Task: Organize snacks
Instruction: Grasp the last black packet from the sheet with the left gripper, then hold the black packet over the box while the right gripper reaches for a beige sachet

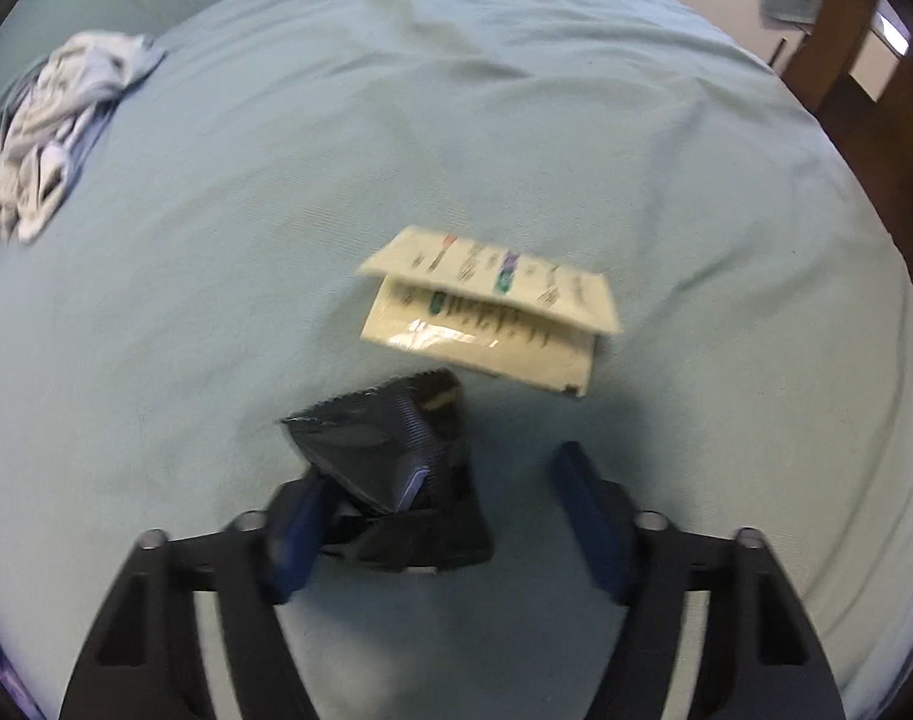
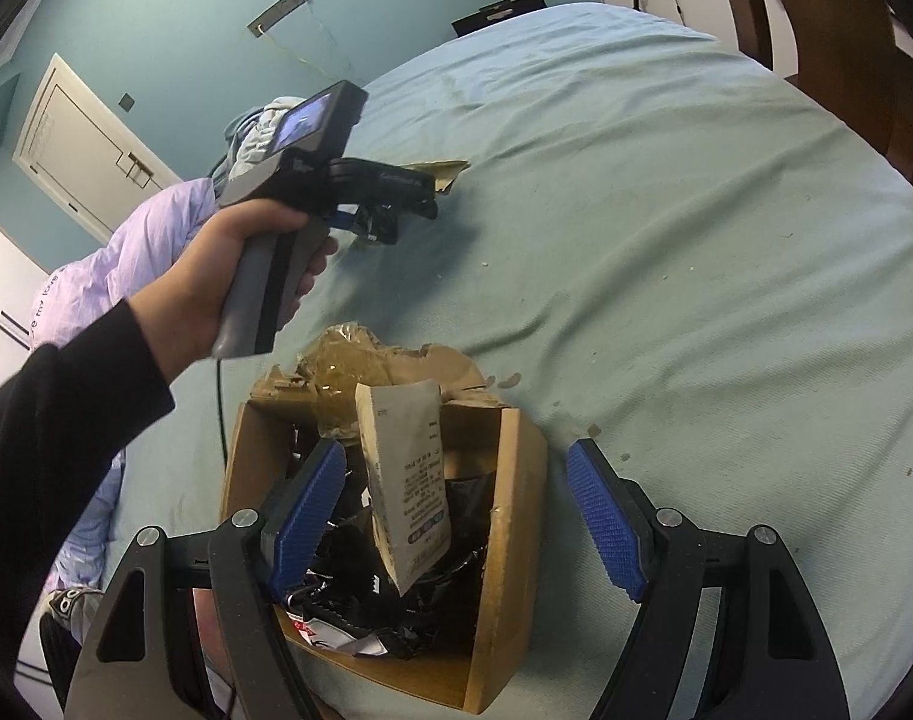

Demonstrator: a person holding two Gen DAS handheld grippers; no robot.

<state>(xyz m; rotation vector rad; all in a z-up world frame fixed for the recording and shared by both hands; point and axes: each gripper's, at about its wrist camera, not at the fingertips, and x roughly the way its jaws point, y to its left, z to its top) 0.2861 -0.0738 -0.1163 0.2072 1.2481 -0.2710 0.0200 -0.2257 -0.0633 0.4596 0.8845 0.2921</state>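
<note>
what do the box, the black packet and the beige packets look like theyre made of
Box: brown corrugated cardboard, matte, with torn ragged flaps. Black packet: probably glossy plastic or foil film; it shows sheen, creases and a serrated seal edge. Beige packets: matte, paper-like printed sachets, one with a shiny patch that suggests a film layer or window.

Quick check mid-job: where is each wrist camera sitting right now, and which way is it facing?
Left wrist: on the left gripper, angled down at the bed; cream packets ahead, a black packet by its open fingers. No body shows.
Right wrist: on the right gripper, open, looking down into the cardboard box of snacks, a tan packet standing in it; the person's left hand holding the left gripper shows.
Shared: the same bed, and seemingly the cream packets.
</note>
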